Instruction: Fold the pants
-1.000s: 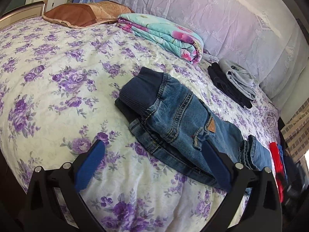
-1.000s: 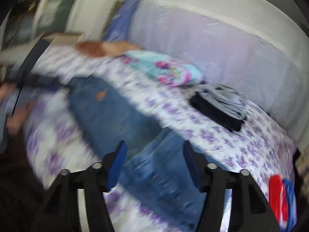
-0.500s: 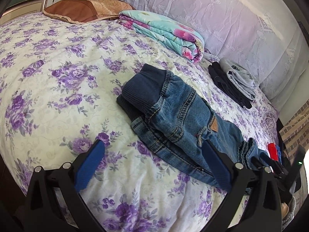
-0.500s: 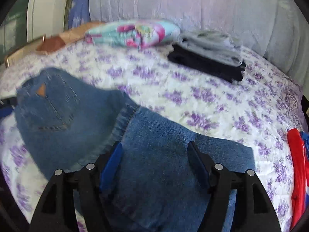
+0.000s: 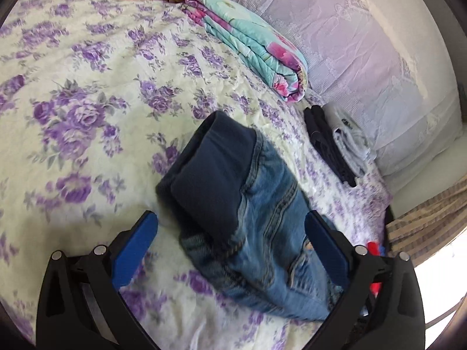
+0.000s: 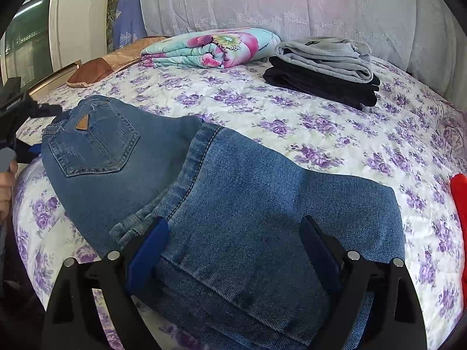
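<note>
Bedspread (image 5: 87, 102) with purple roses fills the left wrist view, broad and bare to the left of the jeans (image 5: 256, 233); toward the lace-covered headboard (image 5: 364, 43) lie a folded floral quilt (image 5: 254, 46) and a dark-and-grey clothes stack (image 5: 338, 143), both well apart from the denim. The jeans lie on the bed, dark ribbed waistband up and the legs running down to the right. The left gripper (image 5: 230, 233) stands spread wide above the waistband, its blue pads on either side and not touching the cloth. Compared with half a second ago, the waistband sits larger and lower between the fingers, and the picture is blurred.

In the right wrist view the bedspread (image 6: 335, 134) has open room to the right as far as a red item (image 6: 459, 198) at the edge; the quilt (image 6: 213, 46) and clothes stack (image 6: 324, 70) lie along the far side. The jeans (image 6: 262, 204) are folded, the leg ends laid toward the seat, whose back pocket with a tan patch faces up. The right gripper (image 6: 233, 242) is opening over the folded leg, pads clear of the denim. Its fingers stand wider than half a second ago. The left gripper (image 6: 17, 134) shows at the far left edge.
</note>
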A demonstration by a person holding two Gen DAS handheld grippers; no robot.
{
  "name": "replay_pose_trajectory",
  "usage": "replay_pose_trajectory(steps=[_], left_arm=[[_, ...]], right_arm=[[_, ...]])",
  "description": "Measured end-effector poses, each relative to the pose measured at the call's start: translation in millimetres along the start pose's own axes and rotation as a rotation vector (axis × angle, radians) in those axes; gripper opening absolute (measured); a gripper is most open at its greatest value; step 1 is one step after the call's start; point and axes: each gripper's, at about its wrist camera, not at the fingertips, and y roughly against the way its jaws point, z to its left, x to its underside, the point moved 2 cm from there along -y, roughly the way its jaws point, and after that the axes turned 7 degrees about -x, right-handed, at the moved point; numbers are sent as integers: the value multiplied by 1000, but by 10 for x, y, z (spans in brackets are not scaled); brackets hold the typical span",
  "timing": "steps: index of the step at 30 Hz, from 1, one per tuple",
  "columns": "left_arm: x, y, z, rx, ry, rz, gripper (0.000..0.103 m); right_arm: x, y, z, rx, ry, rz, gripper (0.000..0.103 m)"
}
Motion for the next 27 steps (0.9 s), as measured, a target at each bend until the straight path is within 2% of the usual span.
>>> replay_pose_trajectory(steps=[3,11,12,16,17,19,20,24,27], left_arm=[[-98,-59,75,74,46,27,98],[-66,-41,48,125,48,16,96],[-53,-21,57,128,54,18,93],[-55,-15,142,123,103,32,67],[-60,-22,181,129,117,36,63],[-67,-44,263,130,138,46,47],[-69,-56,300,127,147,50,43],[-67,-71,328,132,138,53,41],[-59,-81,299,106,129,58,47]], right_arm=[[-1,1,-4,0,-1,0,93],[-1,3,-10,0,-2,-1,93],[-1,3,-9,0,-2,-1,93],[-1,4,-14,-1,-3,-1,93],[-2,4,-11,-1,-3,-1,93],[-3,3,-11,-2,-3,-2,93],[-2,6,-15,-3,-4,-2,93],[1,-5,-8,-1,0,-3,93],[1,1,-10,-2,-2,-4,93]])
